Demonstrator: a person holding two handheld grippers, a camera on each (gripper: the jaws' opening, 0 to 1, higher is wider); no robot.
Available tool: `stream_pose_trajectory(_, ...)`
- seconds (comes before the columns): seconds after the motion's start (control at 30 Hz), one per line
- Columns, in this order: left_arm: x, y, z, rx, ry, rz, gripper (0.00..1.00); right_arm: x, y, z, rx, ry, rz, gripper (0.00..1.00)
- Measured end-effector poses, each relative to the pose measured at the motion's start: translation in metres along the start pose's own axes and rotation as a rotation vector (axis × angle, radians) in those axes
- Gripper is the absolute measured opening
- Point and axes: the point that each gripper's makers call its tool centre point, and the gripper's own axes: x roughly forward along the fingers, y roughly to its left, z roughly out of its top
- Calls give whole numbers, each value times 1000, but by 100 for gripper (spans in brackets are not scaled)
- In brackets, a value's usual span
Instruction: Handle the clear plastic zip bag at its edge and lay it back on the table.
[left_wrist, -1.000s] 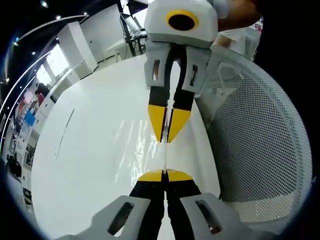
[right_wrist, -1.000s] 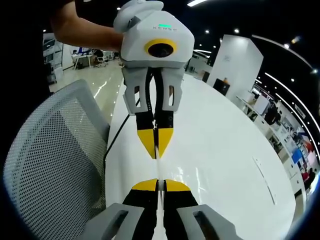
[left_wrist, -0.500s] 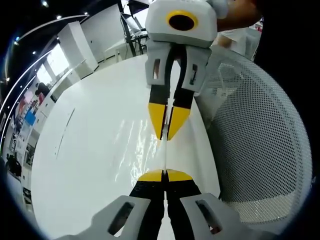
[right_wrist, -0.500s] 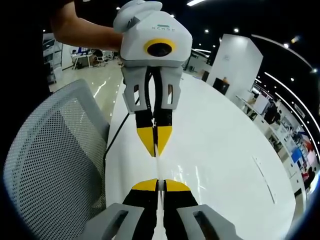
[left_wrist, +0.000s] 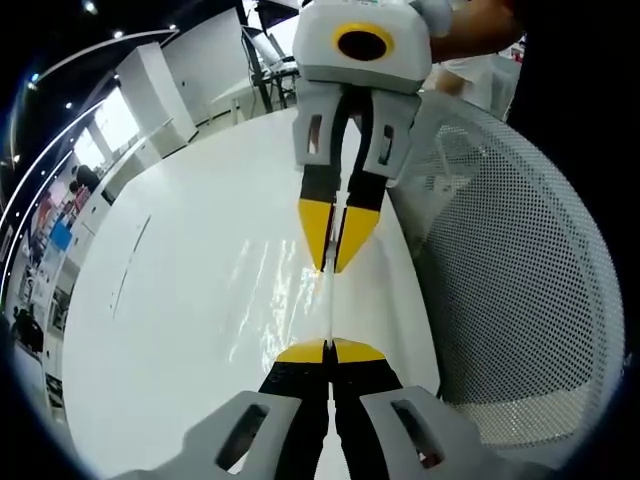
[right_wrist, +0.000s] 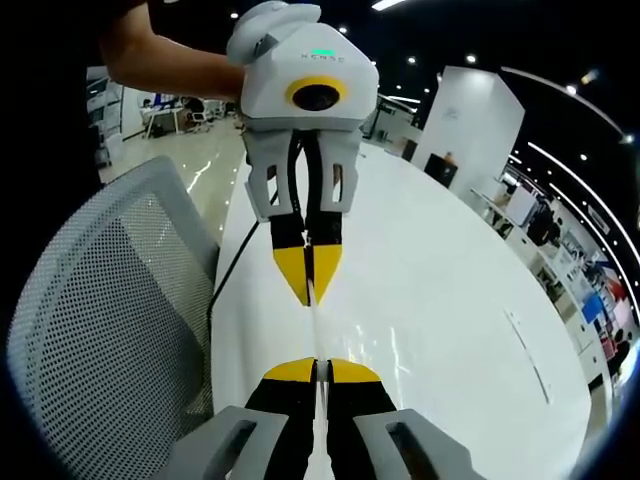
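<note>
The clear plastic zip bag (left_wrist: 330, 308) is stretched edge-on between my two grippers above the white table (left_wrist: 170, 310); its film glints to the left of the edge. In the left gripper view my left gripper (left_wrist: 329, 350) is shut on the bag's near edge. Facing it, my right gripper (left_wrist: 333, 265) is shut on the far edge. From the right gripper view, my right gripper (right_wrist: 316, 370) pinches the thin bag edge (right_wrist: 316, 335), and my left gripper (right_wrist: 308, 296) holds the other end over the table (right_wrist: 450, 300).
A white mesh chair (left_wrist: 520, 270) stands against the table's edge, at the left in the right gripper view (right_wrist: 100, 330). A black cable (right_wrist: 226, 290) hangs by that edge. A person's arm (right_wrist: 170, 65) holds the facing gripper. Office furniture stands far behind.
The facing gripper sits slightly farther from the camera in both views, so the two grippers have drawn a little apart along the bag's edge. Both stay shut on it.
</note>
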Motion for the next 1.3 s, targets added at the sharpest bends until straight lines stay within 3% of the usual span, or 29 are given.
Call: stream_pose_trajectory(1.3,-1,1,-1,-12,-3,12,0,0,-1,0,9,-5,-1,0)
